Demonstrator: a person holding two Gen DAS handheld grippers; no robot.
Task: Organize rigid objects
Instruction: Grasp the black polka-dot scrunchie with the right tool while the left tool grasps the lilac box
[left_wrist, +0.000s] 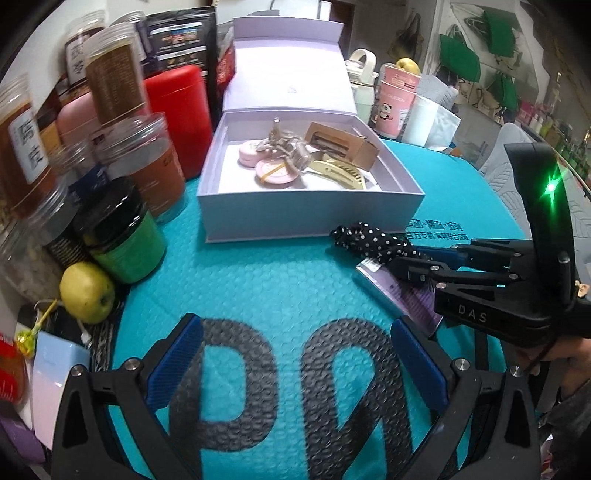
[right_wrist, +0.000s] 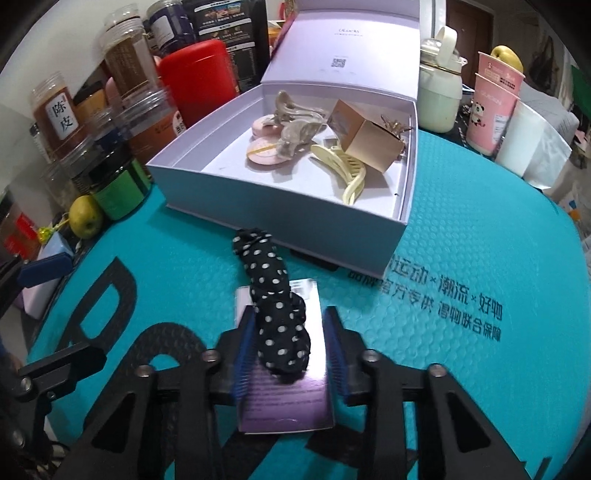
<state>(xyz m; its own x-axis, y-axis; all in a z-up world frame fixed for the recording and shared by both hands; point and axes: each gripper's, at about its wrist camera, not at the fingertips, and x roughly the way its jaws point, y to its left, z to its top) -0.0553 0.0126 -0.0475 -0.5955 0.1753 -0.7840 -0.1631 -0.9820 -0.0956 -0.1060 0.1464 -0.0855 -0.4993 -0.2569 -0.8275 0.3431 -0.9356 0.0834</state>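
Observation:
An open white box (left_wrist: 306, 218) (right_wrist: 273, 206) stands on the teal mat, lid up. It holds hair claws, pink round compacts and a small tan carton (right_wrist: 365, 140). My right gripper (right_wrist: 290, 332) is shut on a black polka-dot hair tie (right_wrist: 277, 306) mounted on a purple card (right_wrist: 284, 402), just in front of the box. In the left wrist view the hair tie (left_wrist: 369, 240) and card (left_wrist: 399, 291) stick out of the right gripper (left_wrist: 413, 258) at the right. My left gripper (left_wrist: 295, 362) is open and empty, low over the mat.
Jars, a red canister (left_wrist: 181, 114) and a green-labelled jar (left_wrist: 122, 240) crowd the left. A yellow-green apple (left_wrist: 86, 291) lies by them. Pink cups (right_wrist: 491, 107), a pale green bottle (right_wrist: 439, 96) and a white pouch (right_wrist: 532, 151) stand behind the box on the right.

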